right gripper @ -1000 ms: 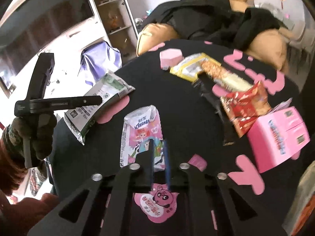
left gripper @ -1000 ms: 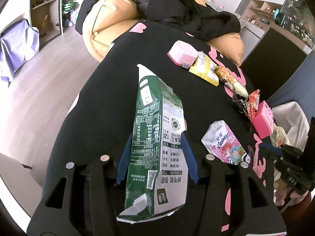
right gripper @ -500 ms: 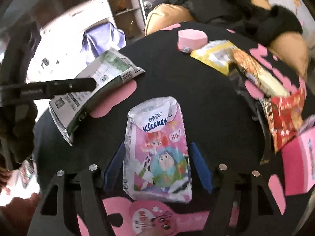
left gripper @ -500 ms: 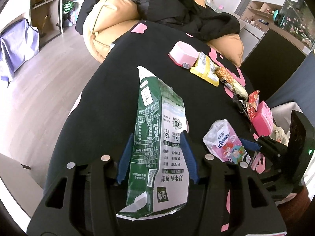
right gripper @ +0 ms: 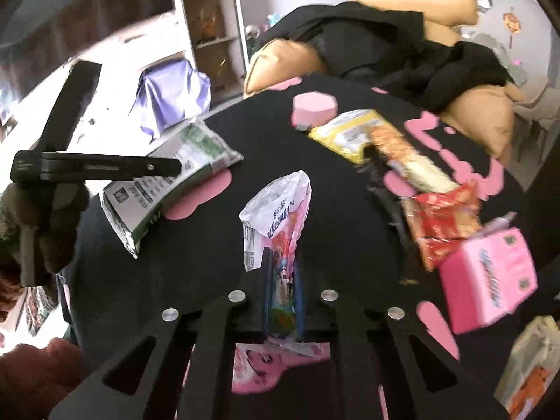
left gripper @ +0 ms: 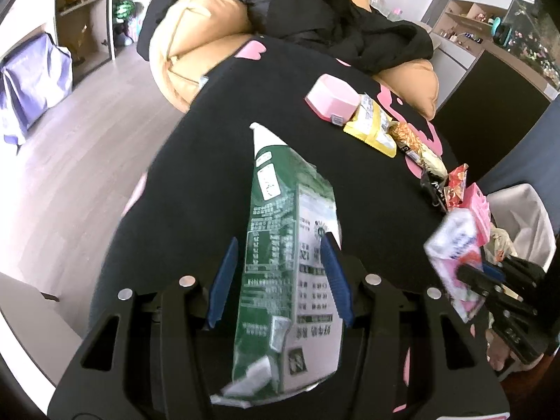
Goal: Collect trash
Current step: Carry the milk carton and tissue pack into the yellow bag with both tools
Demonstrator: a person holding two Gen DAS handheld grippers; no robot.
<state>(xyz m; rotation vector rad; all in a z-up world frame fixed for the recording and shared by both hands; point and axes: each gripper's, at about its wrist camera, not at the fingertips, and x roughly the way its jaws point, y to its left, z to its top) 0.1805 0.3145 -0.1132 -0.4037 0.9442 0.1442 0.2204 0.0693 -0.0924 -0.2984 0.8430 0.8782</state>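
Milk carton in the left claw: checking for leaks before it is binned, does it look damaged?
Yes. The green milk carton is crushed flat and crumpled, its bottom end torn and ragged. No spilled liquid shows on the black tablecloth.

A home living room
Tan sofa [left gripper: 196, 56] draped with black clothes [left gripper: 332, 24], wood floor [left gripper: 70, 161], shelves [right gripper: 210, 28] of toys and knick-knacks

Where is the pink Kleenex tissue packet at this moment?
The Kleenex packet is pinched between the right gripper fingers, lifted off the black table, right of the green milk carton in the right wrist view.
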